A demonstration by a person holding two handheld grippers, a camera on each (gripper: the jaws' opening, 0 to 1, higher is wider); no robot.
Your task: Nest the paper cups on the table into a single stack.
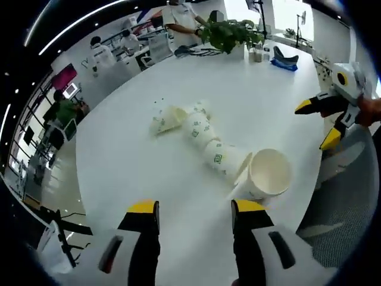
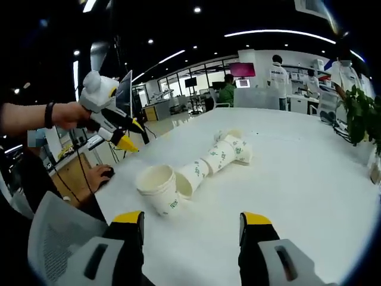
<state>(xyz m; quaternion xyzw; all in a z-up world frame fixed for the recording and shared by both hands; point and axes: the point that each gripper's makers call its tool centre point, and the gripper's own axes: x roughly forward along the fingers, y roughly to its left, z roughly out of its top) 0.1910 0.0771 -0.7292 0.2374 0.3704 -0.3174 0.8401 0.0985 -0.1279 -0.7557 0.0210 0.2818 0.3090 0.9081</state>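
Currently | paper cups (image 1: pixel 205 140) lie tipped in a loose row on the white table (image 1: pixel 250 89), nearest cup (image 2: pixel 159 187) mouth up and holding nothing | left gripper (image 1: pixel 193 210) jaws wide, holding nothing | right gripper (image 2: pixel 190 219) jaws wide, holding nothing

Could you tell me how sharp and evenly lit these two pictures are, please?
Left gripper view: the paper cups are sharp on a bright, evenly lit table, edges bent by fisheye. Right gripper view: cups sharp, ceiling dark with bright strip lights, the left gripper slightly soft.
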